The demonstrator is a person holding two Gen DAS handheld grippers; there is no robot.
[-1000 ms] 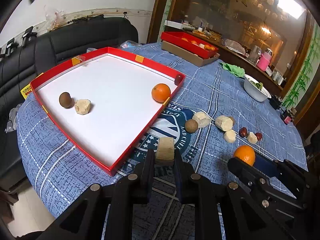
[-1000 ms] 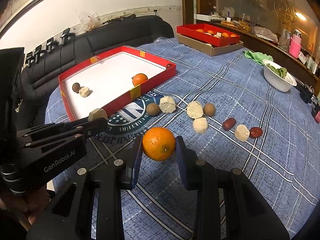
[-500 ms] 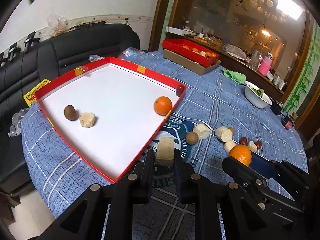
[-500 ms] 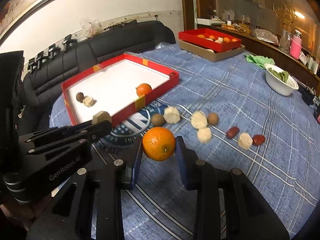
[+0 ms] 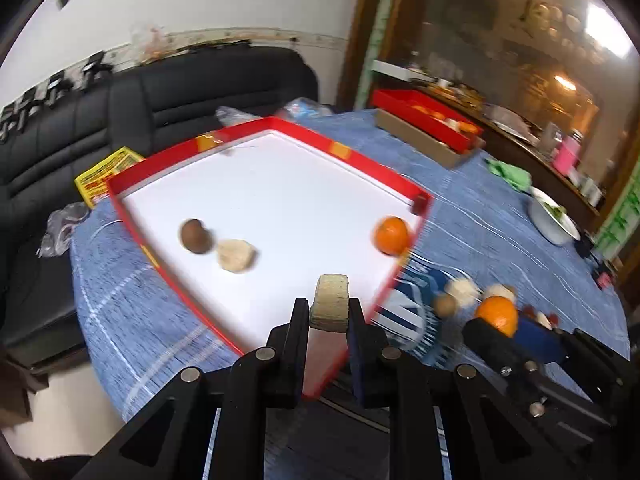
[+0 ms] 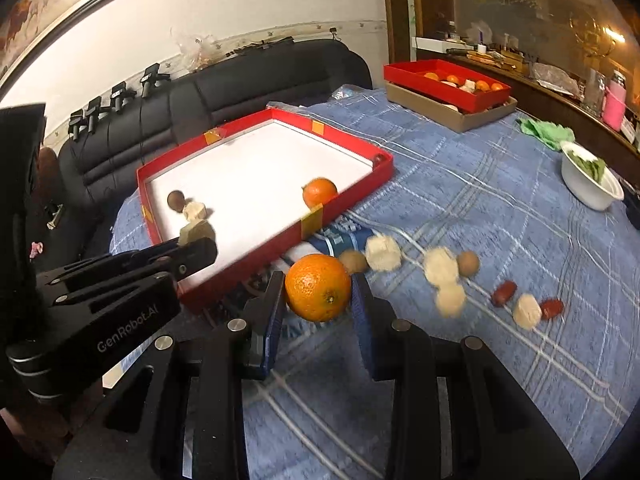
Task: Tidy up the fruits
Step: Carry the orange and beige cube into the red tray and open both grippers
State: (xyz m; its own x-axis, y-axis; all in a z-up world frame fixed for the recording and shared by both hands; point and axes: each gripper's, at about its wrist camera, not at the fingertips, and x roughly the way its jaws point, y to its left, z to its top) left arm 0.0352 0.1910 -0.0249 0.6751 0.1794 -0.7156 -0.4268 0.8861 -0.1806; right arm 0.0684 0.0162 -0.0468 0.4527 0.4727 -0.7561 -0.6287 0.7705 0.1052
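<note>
**A:** What has changed on my feeds since a second ago?

**B:** Both of my tools have travelled toward the red tray (image 5: 132, 216). On the left wrist view the left tool (image 5: 329, 312) now hangs over the tray's near corner; before, it was over the blue cloth short of the rim. The whole picture is smeared with motion.

**A:** And the grips?

**B:** Unchanged. The left tool is clamped on a beige block (image 5: 330, 300), pinched at its lower half with the top standing proud. The right tool (image 6: 319, 292) is clamped on an orange (image 6: 318, 287), pads on both sides, held clear above the tabletop (image 6: 500, 208).

**A:** What sits in the tray?

**B:** A brown round fruit (image 5: 195, 236) touching a pale chunk (image 5: 236, 255) near the left wall, and a second orange (image 5: 392, 235) against the right wall, close to the far-right corner. The white floor between them is bare, as is the stretch toward the far wall.

**A:** Loose items outside?

**B:** A blurred line of pale chunks, brown fruits and red dates (image 6: 504, 293) runs along the cloth just right of the tray, beyond my right tool. A white bowl (image 6: 592, 190) sits well apart at the right edge, and a second red box (image 6: 448, 80) at the far side.
</note>
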